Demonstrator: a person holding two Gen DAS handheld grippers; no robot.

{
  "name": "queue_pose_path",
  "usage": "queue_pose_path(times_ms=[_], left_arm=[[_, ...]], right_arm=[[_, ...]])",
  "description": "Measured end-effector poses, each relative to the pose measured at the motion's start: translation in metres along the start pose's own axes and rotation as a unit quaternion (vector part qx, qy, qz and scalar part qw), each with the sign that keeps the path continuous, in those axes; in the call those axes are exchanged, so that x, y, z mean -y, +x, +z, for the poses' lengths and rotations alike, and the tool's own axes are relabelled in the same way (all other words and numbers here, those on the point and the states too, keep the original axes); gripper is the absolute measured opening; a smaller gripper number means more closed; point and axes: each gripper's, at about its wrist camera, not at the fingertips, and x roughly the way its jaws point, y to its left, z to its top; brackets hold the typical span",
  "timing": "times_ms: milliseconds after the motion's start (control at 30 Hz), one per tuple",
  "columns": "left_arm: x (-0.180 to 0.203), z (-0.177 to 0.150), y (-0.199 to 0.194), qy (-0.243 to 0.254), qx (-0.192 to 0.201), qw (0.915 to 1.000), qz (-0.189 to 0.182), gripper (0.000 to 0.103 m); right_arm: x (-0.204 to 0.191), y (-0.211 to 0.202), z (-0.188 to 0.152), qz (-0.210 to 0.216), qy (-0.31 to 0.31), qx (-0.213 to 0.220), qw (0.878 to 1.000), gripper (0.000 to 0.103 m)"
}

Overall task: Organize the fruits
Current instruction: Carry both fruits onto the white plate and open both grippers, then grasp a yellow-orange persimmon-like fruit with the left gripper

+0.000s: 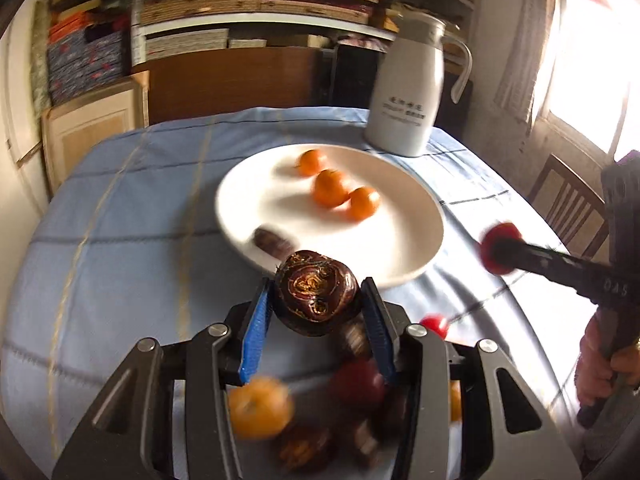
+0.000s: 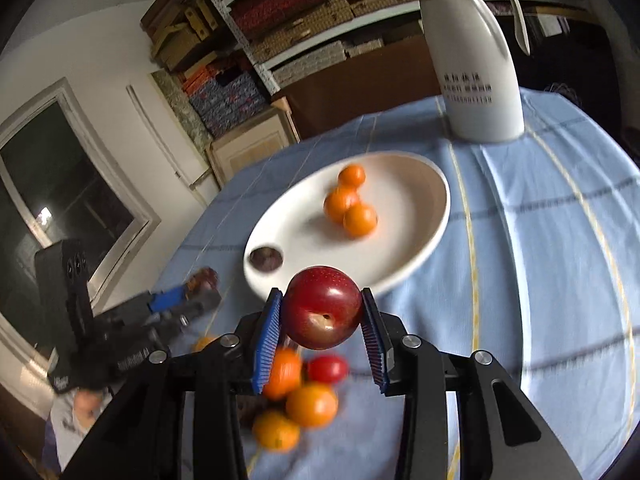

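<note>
- Left wrist view: my left claw (image 1: pixel 316 306) is closed on a dark brown, patterned fruit (image 1: pixel 316 292), the blue pads pressing its two sides. It hangs just over the near rim of the plate (image 1: pixel 416 256), clear of the table (image 1: pixel 120 208).
- I judge this fruit firm, light and dry-skinned. The ribbed pads hold it across its widest part, which I consider the correct place.
- The plate carries three oranges (image 1: pixel 330 187) in a row and one dark fruit (image 1: pixel 272 240) near the front rim. Loose fruit lies blurred on the cloth beneath the claw.
- The left claw points forward and downward toward the plate.
- The right claw (image 1: pixel 498 252) appears at the right edge, a hand (image 1: pixel 604 364) on its grip, something red at its tip.
- Right wrist view: my right claw (image 2: pixel 322 314) is clamped on a red plum (image 2: pixel 323 306), held across its middle, in the air just short of the plate (image 2: pixel 436 216).
- I judge the plum smooth, glossy, and liable to slip or bruise. A grip at the widest girth with modest squeeze suits it.
- The right claw is angled downward over a pile of oranges and a small red fruit (image 2: pixel 328 368) on the table.
- The left claw (image 2: pixel 176 300) shows at far left, its dark load blurred.
</note>
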Motion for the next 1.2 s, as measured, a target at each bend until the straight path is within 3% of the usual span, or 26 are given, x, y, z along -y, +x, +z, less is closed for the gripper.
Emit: queue_pose_path(times_ms=[200,267,300,333,467,533,567,733,933,1200], left_arm=[[0.024,0.021,0.057,0.022,-0.03,0.9989,0.029,0.044],[0.02,0.02,0.066,0.012,-0.03,0.999,0.033,0.046],[0.017,0.019,0.068,0.007,-0.027,0.999,0.035,0.054],[0.014,0.019,0.068,0.005,-0.025,0.9991,0.035,0.059],[0.006,0.014,0.053,-0.002,-0.005,0.9992,0.039,0.066],[-0.001,0.01,0.039,-0.009,0.012,0.9983,0.056,0.082],[-0.005,0.008,0.032,-0.014,0.02,0.9977,0.064,0.084],[-0.034,-0.01,-0.003,-0.066,0.042,0.994,0.076,0.085],[-0.067,-0.048,-0.026,-0.131,0.031,0.9852,0.106,0.086],[-0.054,-0.072,-0.033,-0.102,0.012,0.9896,0.101,0.089]], right_arm=[[0.016,0.049,0.022,-0.032,0.018,-0.011,0.999,0.039],[0.024,0.056,0.02,-0.028,0.03,-0.013,0.999,0.045],[0.027,0.055,0.02,-0.025,0.037,-0.011,0.999,0.055],[0.029,0.051,0.021,-0.016,0.046,-0.005,0.999,0.058],[0.028,0.029,0.019,-0.007,0.041,0.033,0.999,0.062],[0.029,0.022,0.015,-0.023,0.034,0.044,0.998,0.068],[0.03,0.02,0.012,-0.026,0.035,0.046,0.998,0.069],[0.039,0.02,0.002,-0.028,0.054,0.037,0.997,0.069],[0.038,0.008,-0.022,-0.038,0.059,0.032,0.997,0.075],[0.03,0.0,-0.046,-0.047,0.045,0.027,0.997,0.075]])
